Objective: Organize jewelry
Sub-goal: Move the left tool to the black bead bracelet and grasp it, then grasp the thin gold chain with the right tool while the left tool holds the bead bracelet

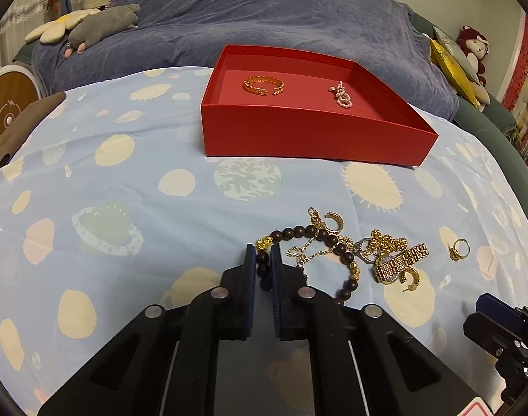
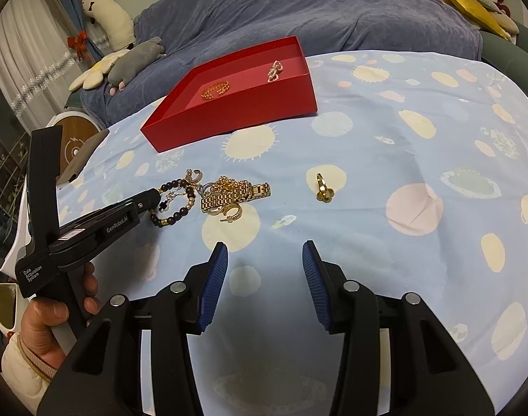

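Beads of bracelet [image 1: 319,239] between nearly closed left gripper [image 1: 263,260], apparently pinched; light, limp, snag-prone; right gripper [image 2: 265,254] wide, empty.

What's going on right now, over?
Left gripper shut on bead bracelet. Right gripper open, idle. Red box holds two pieces. Gold chain tangled with the beads.
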Action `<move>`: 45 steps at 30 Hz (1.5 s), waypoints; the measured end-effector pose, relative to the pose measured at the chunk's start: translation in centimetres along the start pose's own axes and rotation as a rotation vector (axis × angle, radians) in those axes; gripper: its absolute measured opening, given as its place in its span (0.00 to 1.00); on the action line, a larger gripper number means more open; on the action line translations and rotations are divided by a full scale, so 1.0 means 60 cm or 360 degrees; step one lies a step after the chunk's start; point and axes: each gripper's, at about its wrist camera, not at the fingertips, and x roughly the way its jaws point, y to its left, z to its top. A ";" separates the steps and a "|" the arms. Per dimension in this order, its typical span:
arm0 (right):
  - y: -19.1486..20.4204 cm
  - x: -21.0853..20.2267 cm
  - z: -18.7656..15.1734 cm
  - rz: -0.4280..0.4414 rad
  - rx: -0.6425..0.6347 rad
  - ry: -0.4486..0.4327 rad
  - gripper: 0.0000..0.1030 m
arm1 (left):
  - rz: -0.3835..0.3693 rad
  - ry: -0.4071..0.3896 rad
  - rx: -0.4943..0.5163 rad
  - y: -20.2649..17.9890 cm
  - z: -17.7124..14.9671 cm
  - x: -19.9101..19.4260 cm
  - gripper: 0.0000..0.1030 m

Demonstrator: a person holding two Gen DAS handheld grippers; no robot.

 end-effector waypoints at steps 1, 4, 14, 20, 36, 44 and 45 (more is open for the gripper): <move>0.000 0.001 0.001 0.0001 -0.0003 0.0001 0.42 | -0.0020 -0.0002 -0.0015 0.002 0.000 -0.005 0.05; 0.002 0.001 0.004 0.0006 -0.0007 -0.0003 0.42 | -0.0069 -0.0025 -0.0042 0.005 0.002 -0.029 0.05; 0.008 0.011 0.009 0.0028 -0.0009 0.0013 0.42 | -0.0178 -0.0164 -0.0074 0.008 0.003 -0.134 0.05; 0.018 0.013 0.012 0.0050 -0.0019 0.0014 0.42 | -0.0218 -0.0185 -0.0087 0.013 -0.004 -0.164 0.05; 0.122 0.078 0.006 0.0265 -0.0368 0.0155 0.41 | -0.0258 -0.0175 -0.0101 0.021 -0.014 -0.176 0.05; 0.177 0.113 0.022 0.0327 -0.0534 0.0128 0.33 | -0.0299 -0.0186 -0.0089 0.019 -0.006 -0.190 0.05; 0.181 0.118 0.026 0.0328 -0.0549 0.0119 0.32 | -0.0302 -0.0182 -0.0089 0.019 -0.006 -0.191 0.05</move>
